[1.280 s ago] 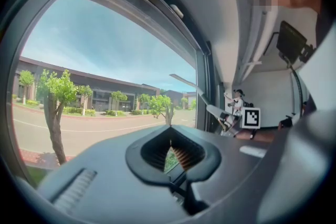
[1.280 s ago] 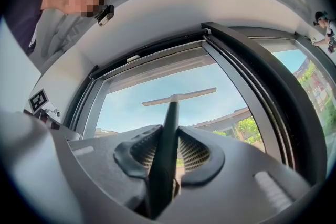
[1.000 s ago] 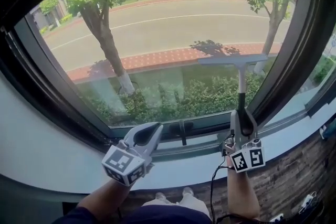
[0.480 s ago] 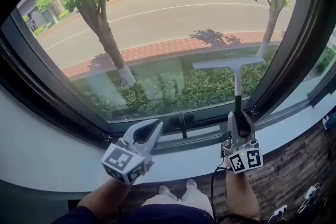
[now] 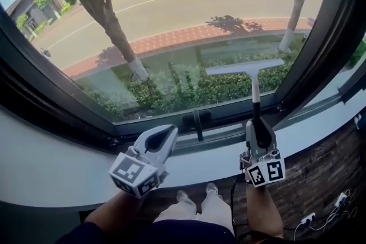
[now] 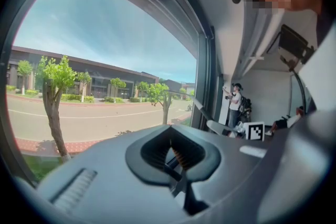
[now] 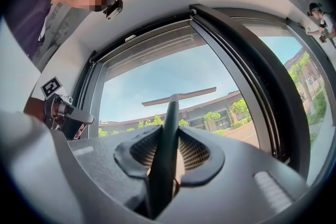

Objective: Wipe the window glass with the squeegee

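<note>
The squeegee [image 5: 245, 68] stands upright against the window glass [image 5: 189, 20], its pale blade lying level across the lower right part of the pane. My right gripper [image 5: 255, 124] is shut on its dark handle just above the sill. In the right gripper view the handle [image 7: 168, 134] runs up between the jaws to the blade. My left gripper [image 5: 164, 135] hovers over the sill at lower centre, left of the squeegee, shut with nothing in it; the left gripper view shows its jaws [image 6: 177, 153] closed and empty.
A dark window frame [image 5: 229, 118] borders the glass, with a black latch handle [image 5: 196, 121] at bottom centre and a thick mullion [image 5: 323, 43] on the right. The pale curved sill [image 5: 51, 174] runs below. A person [image 6: 233, 105] stands farther along the windows.
The squeegee blade has come down the glass toward the bottom frame, with the right gripper lowering with it. The left gripper has stayed by the sill.
</note>
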The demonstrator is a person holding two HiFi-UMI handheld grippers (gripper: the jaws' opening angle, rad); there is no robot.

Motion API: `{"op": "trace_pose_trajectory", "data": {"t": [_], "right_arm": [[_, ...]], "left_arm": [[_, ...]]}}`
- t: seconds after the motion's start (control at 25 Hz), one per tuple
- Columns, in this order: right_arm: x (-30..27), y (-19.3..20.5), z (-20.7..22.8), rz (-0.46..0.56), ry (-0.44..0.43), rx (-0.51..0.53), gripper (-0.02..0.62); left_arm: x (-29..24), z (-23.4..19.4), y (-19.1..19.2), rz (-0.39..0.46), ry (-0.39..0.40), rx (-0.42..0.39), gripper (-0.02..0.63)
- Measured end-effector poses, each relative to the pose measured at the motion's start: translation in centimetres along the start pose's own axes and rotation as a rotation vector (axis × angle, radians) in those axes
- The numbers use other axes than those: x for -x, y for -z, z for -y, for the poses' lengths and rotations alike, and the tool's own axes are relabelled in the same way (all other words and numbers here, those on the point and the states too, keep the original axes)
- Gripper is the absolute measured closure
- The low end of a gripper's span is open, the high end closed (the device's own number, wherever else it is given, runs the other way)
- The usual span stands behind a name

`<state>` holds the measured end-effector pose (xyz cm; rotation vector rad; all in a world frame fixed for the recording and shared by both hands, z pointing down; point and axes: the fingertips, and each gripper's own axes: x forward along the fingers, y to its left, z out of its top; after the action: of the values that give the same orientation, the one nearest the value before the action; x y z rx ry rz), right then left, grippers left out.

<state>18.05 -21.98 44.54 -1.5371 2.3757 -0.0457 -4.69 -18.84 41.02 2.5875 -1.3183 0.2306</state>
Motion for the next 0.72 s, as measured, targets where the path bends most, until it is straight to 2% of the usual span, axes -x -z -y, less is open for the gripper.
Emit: {"op": "trace_pose_trajectory", "data": {"t": [0.44,0.72], "right_arm": [[1.9,4.3,0.2,-0.064,0.017,-0.027,0.495],[3.6,8.0,0.5,-0.149,0.033,-0.041,0.495]], "left_arm": [[-0.1,-0.1,2.7,-0.041,0.017,0.004,0.602],[-0.1,0.1,4.1,-0.063,0.023,0.019,0.603]]}}
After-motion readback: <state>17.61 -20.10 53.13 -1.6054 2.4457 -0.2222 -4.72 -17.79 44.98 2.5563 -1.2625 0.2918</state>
